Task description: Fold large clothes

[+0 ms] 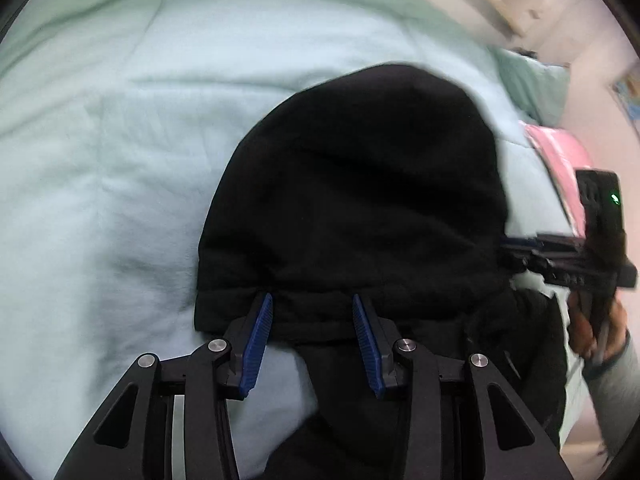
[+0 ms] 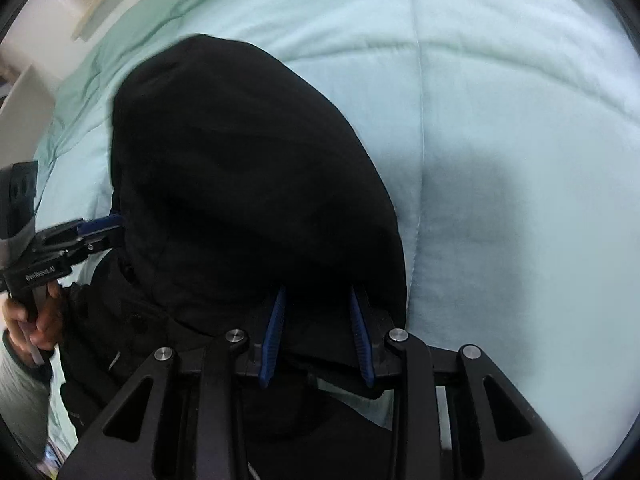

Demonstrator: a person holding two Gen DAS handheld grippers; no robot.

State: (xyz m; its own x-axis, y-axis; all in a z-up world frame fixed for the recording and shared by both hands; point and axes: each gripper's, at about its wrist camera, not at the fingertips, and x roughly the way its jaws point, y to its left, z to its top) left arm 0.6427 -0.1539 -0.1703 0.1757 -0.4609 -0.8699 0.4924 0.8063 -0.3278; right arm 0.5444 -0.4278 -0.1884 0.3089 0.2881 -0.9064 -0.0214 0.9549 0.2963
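1. On the bed, across its pale green quilt, your black garment lies spread in a rounded mound, and both grippers sit at its near hem.
2. Your left gripper has its blue pads spread wide, straddling the thick hem band near the garment's left corner. The tips touch or hover just over the cloth; nothing is pinched between them.
3. Your right gripper looks about equally wide in its own view, its tips buried in the dark cloth at the opposite end of that hem. I cannot tell whether fabric actually sits between the pads there.
4. Placing one gripper at each end of the same edge makes sense, I judge, because a large piece must be lifted evenly if the fold is to land straight.
5. Each camera catches the other gripper from the side, at the garment's flank, but its tips disappear against the black cloth.
6. Seams, sleeves and any layering are lost in the uniform black and the motion blur, so I cannot say what kind of garment it is or how many folds it carries.
7. More dark fabric hangs below the hem, cut off by the gripper bodies.
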